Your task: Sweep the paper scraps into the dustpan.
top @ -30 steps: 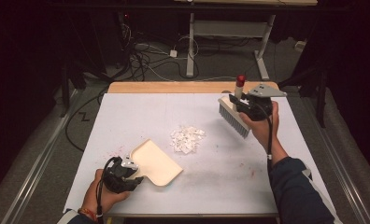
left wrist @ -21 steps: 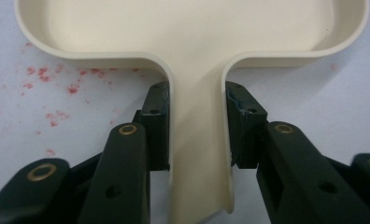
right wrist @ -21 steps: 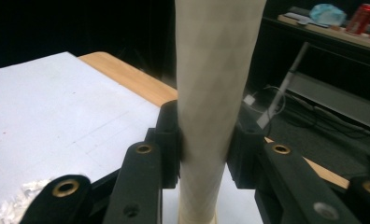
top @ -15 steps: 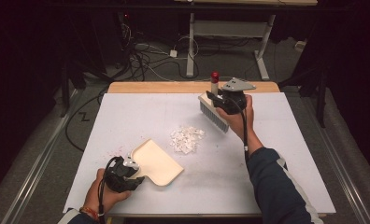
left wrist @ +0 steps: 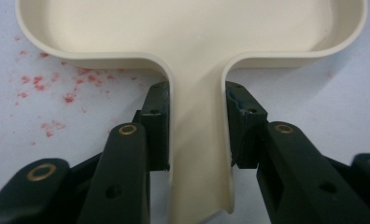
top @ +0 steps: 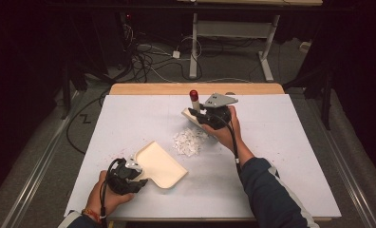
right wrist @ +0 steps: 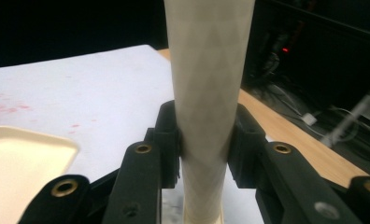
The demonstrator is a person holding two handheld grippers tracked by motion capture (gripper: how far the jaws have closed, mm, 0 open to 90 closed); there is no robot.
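Observation:
A cream dustpan [top: 160, 164] lies flat on the white table top [top: 281, 142] at the front left. My left gripper [top: 138, 175] is shut on its handle, and the left gripper view shows both pads pressed against the handle [left wrist: 199, 140] below the pan's tray [left wrist: 192, 28]. My right gripper [top: 199, 114] is shut on a cream brush [top: 191, 115] with a red-tipped handle end [top: 193, 94], held just behind a pile of white paper scraps [top: 190, 141]. In the right gripper view the brush handle [right wrist: 209, 70] rises between the jaws of that gripper [right wrist: 204, 135], with the dustpan [right wrist: 24, 158] at lower left.
Small red specks [left wrist: 57, 88] dot the table beside the dustpan's handle. A wooden strip [top: 195, 89] runs along the table's far edge. Beyond it are cables [top: 148, 52] on the floor and a desk frame [top: 267, 47].
My right hand has carried the brush leftward and slightly down, from the far right of the table to just behind the scrap pile. The left gripper and dustpan have stayed put.

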